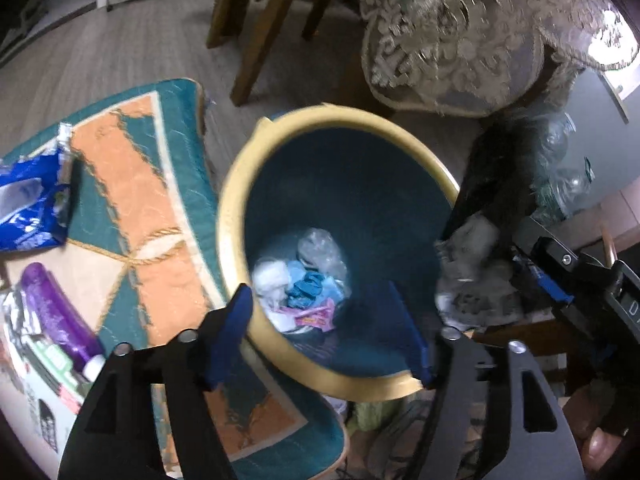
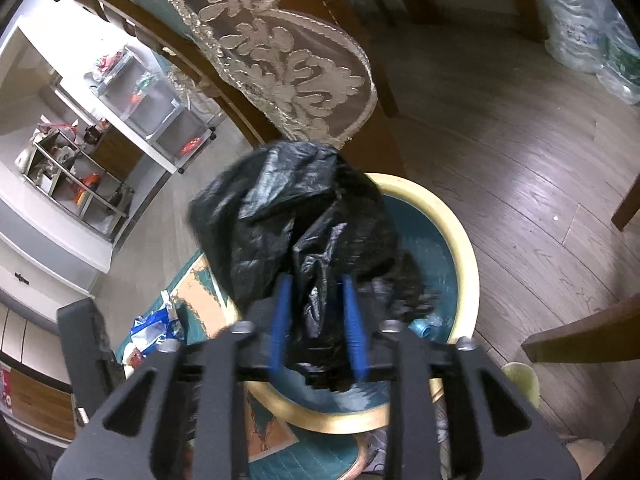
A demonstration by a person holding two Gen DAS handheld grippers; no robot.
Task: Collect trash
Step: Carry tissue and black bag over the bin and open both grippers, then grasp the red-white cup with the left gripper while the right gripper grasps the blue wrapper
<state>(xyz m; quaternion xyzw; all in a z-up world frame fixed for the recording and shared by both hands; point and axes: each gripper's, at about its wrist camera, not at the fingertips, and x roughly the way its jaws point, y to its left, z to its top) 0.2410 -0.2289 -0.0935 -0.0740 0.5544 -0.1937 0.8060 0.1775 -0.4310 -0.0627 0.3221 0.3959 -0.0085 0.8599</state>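
A round bin with a yellow rim (image 1: 228, 216) and teal inside stands on the floor. Crumpled trash (image 1: 304, 284) lies at its bottom: white paper, blue scraps, clear plastic. My left gripper (image 1: 324, 332) is open over the bin's near rim, with nothing between its blue fingers. In the right wrist view, my right gripper (image 2: 316, 324) hangs above the same bin's rim (image 2: 468, 248). Its fingers stand apart with a crumpled black plastic bag (image 2: 296, 216) bunched loosely between them. The bag (image 1: 500, 176) also shows at the bin's right edge in the left wrist view.
A teal and orange rug (image 1: 132, 200) lies left of the bin, with a blue packet (image 1: 28, 208) and a purple bottle (image 1: 56, 312) on it. Wooden chair legs (image 1: 256, 40) and a hanging lace cloth (image 1: 460, 28) stand behind the bin. Clear plastic bottles (image 2: 580, 28) sit far right.
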